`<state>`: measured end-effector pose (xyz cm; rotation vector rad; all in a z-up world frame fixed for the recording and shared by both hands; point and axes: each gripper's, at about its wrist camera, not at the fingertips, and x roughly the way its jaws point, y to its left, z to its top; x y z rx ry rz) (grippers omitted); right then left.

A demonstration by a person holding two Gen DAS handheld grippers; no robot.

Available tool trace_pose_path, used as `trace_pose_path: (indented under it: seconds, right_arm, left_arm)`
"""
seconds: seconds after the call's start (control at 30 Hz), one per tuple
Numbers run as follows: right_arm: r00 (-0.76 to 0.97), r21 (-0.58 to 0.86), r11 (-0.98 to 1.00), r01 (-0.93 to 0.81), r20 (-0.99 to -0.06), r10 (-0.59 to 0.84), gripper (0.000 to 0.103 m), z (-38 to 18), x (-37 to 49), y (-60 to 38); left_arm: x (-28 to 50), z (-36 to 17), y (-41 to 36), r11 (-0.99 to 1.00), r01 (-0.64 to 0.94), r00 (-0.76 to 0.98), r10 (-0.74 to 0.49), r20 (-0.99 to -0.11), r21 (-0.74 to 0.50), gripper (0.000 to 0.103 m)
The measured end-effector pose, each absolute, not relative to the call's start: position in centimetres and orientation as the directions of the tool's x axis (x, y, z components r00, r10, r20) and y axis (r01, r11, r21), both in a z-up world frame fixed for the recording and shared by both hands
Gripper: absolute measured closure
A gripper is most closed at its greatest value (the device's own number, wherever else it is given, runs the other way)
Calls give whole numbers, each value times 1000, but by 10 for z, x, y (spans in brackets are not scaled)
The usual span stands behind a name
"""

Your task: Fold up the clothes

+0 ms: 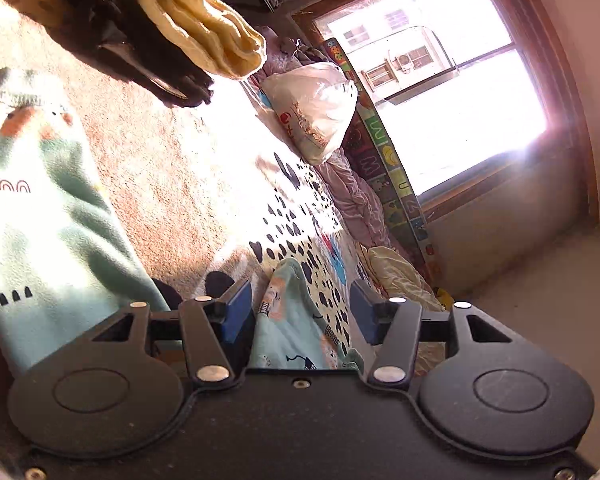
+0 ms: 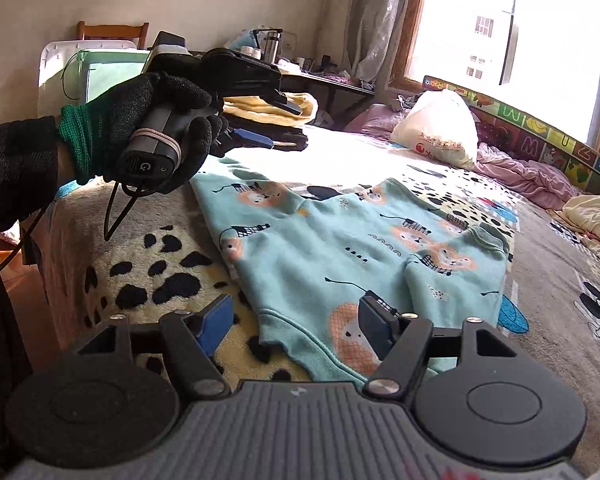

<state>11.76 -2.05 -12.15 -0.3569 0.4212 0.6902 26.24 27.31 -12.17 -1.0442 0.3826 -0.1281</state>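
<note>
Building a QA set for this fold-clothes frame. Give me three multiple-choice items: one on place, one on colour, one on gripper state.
1. Where does the lion-print garment lie?
A. on the blanket-covered bed
B. on the wooden chair
C. on the windowsill

2. What colour is the garment's base fabric?
A. red
B. light teal
C. black

3. How does the right gripper stand?
A. shut on the garment
B. open over the garment's edge
C. shut on a plastic bag

Answers:
1 A, it is spread flat on the spotted blanket.
2 B, the cloth between the orange lions is pale teal.
3 B, its blue pads stand wide apart, clamping nothing.
</note>
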Motion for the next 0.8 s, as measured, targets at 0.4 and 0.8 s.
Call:
trace_pose_path:
  seconds: [0.4, 0.8]
  right_arm:
    - [672, -398, 558, -728, -578, 463, 45, -134, 144, 104]
    - [670, -319, 633, -706, -590, 451, 82, -135, 179, 110]
  left_arm:
    - [198, -152, 365, 436, -403, 897, 15, -442, -804, 50]
    - [218, -151, 344, 571, -409, 875, 23, -484, -711, 91]
